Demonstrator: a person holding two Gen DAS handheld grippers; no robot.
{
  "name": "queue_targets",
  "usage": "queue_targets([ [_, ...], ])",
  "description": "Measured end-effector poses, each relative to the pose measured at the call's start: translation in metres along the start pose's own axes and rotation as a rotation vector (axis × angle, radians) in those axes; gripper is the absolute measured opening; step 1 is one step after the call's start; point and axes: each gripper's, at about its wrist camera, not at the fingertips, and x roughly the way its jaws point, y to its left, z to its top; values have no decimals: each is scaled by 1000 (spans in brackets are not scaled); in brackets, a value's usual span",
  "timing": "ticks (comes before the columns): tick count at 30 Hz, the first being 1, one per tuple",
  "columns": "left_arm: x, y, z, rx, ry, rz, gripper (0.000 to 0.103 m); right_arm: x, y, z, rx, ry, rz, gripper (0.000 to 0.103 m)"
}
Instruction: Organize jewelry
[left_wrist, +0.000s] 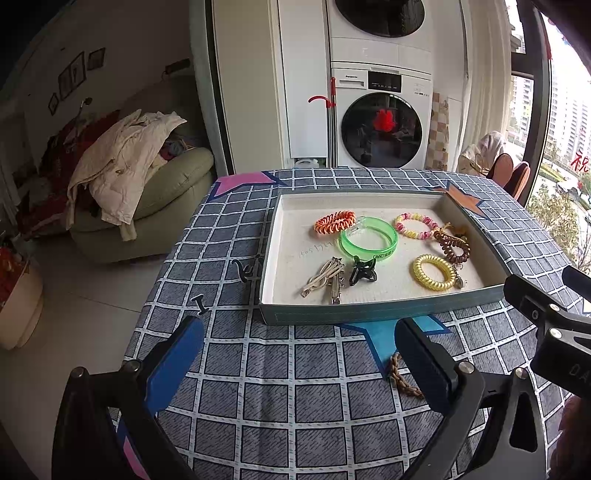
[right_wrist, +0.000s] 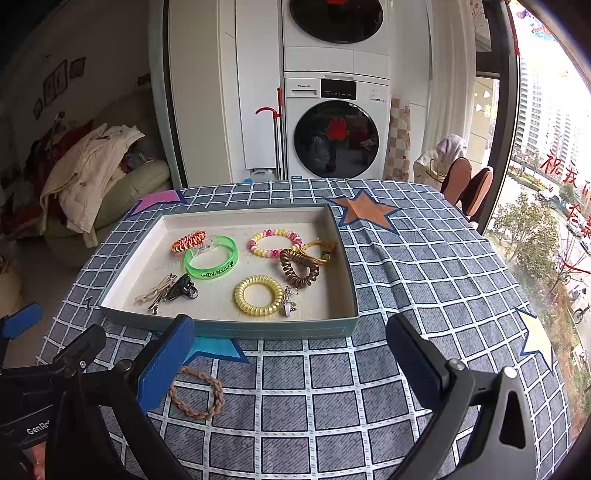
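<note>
This is a home. A white front-loading washing machine (right_wrist: 334, 138) stands by the wall, and a pale green sofa (left_wrist: 173, 192) is piled with cream-coloured clothes (left_wrist: 122, 166).

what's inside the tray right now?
In the tray: orange coil, green bangle, pink-yellow coil, brown coil, yellow coil, black claw clip, metal clips. A yellow cord piece sits partly behind the brown coil.
</note>
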Motion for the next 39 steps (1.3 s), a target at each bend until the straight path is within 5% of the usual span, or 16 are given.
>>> queue_targets([
  [39, 2, 5, -6, -6, 20, 2, 103, 4, 2, -5, -4, 17, -2, 103],
])
